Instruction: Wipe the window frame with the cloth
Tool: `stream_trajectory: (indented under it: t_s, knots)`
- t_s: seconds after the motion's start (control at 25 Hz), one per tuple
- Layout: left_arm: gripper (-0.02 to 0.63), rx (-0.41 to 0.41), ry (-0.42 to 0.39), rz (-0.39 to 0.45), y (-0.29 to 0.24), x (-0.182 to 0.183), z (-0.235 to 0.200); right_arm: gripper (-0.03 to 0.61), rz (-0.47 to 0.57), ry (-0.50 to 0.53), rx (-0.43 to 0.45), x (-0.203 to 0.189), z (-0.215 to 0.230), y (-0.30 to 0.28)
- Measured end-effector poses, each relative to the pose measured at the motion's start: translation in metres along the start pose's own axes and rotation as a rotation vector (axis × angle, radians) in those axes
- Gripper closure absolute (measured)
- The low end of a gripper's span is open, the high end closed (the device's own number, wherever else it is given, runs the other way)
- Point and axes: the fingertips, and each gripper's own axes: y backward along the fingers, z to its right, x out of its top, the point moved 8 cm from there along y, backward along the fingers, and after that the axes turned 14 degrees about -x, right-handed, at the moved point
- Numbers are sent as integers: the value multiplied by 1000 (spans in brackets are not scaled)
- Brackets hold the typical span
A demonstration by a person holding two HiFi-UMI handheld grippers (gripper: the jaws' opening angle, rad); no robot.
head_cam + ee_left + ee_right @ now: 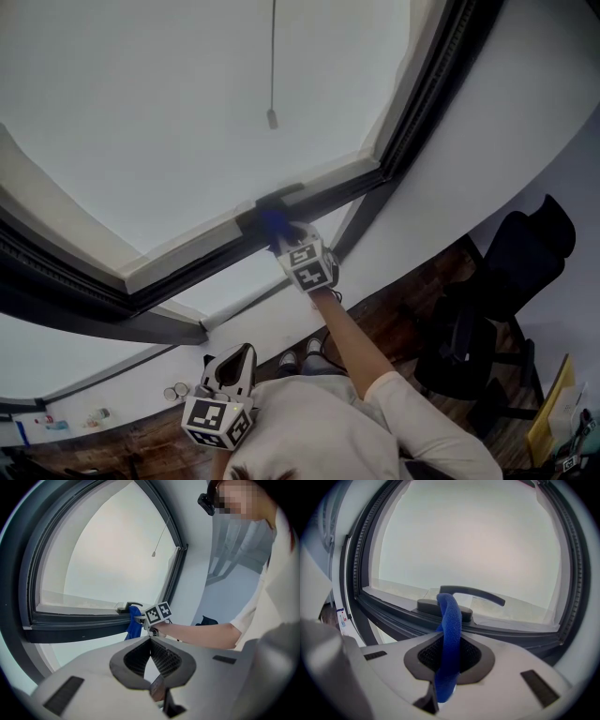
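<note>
Right gripper view: right gripper [449,654] clenched on blue cloth [451,620], which touches the window handle [474,593]; window frame [393,613] runs left-right just beyond. Left gripper [151,654] closed, empty, farther off.

2 grippers: left gripper [234,364], right gripper [281,232]. 1 blue cloth [451,620]. 1 window handle [474,592]. 1 pull cord [273,56] at 12 o'clock. 1 black chair [511,272] at 4 o'clock.

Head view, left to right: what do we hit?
left claw → cloth → chair
</note>
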Motion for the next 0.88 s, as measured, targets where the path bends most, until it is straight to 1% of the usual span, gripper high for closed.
stream_trajectory:
  t_s: [0.16, 0.36, 0.68, 0.88]
  knots:
    - [604, -8, -2, 6, 2, 0, 0, 531, 13, -3, -12, 0, 0, 0]
    - [604, 4, 0, 20, 8, -1, -2, 531, 16, 0, -28, 0, -1, 1]
    - [606, -4, -5, 25, 5, 1, -6, 531, 15, 41, -18, 0, -1, -1]
    - [604, -6, -3, 23, 3, 2, -7, 531, 14, 40, -16, -1, 4, -3]
